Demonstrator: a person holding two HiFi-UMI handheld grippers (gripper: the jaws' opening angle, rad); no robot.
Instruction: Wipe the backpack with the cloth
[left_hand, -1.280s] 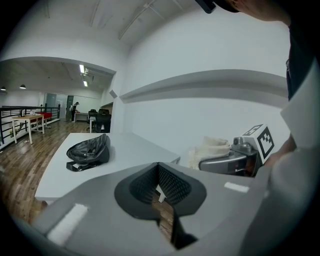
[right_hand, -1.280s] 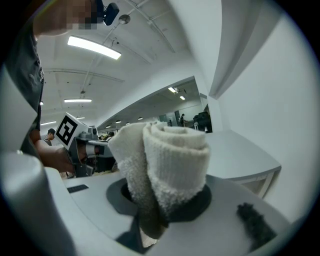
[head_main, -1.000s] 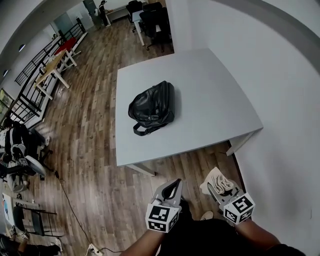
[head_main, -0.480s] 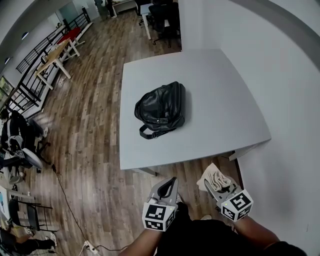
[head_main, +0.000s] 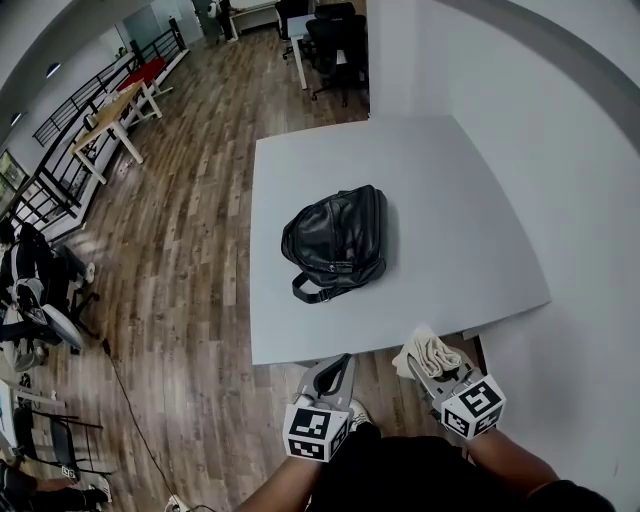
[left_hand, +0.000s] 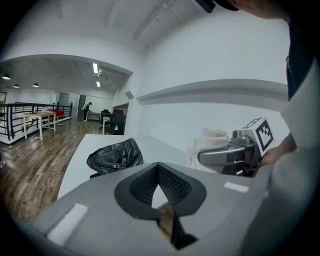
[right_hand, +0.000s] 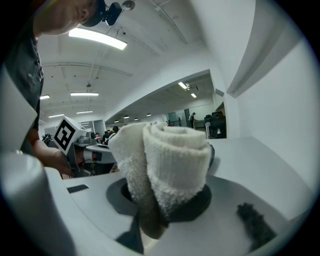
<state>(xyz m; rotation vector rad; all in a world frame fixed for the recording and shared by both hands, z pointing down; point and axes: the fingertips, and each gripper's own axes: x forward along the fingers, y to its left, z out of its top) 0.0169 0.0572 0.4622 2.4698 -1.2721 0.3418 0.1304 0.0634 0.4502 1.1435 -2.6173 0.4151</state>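
A black leather backpack (head_main: 338, 240) lies on its side on the pale grey table (head_main: 450, 220), handle strap toward the near edge; the left gripper view has the backpack (left_hand: 115, 155) too. Both grippers hang just off that near edge, apart from the bag. My right gripper (head_main: 427, 363) is shut on a rolled cream cloth (head_main: 432, 352); the roll of cloth (right_hand: 170, 165) fills the right gripper view and stands up between the jaws. My left gripper (head_main: 343, 362) holds nothing, and its tips (left_hand: 158, 165) meet.
A white wall (head_main: 560, 150) runs along the table's right side. Wooden floor (head_main: 190, 260) spreads to the left and in front. Desks and black chairs (head_main: 335, 40) stand far behind the table, and more chairs (head_main: 30, 300) are at the far left.
In the head view the table and backpack have drawn nearer and shifted right; its near edge now lies just ahead of both grippers. The cloth stays gripped.
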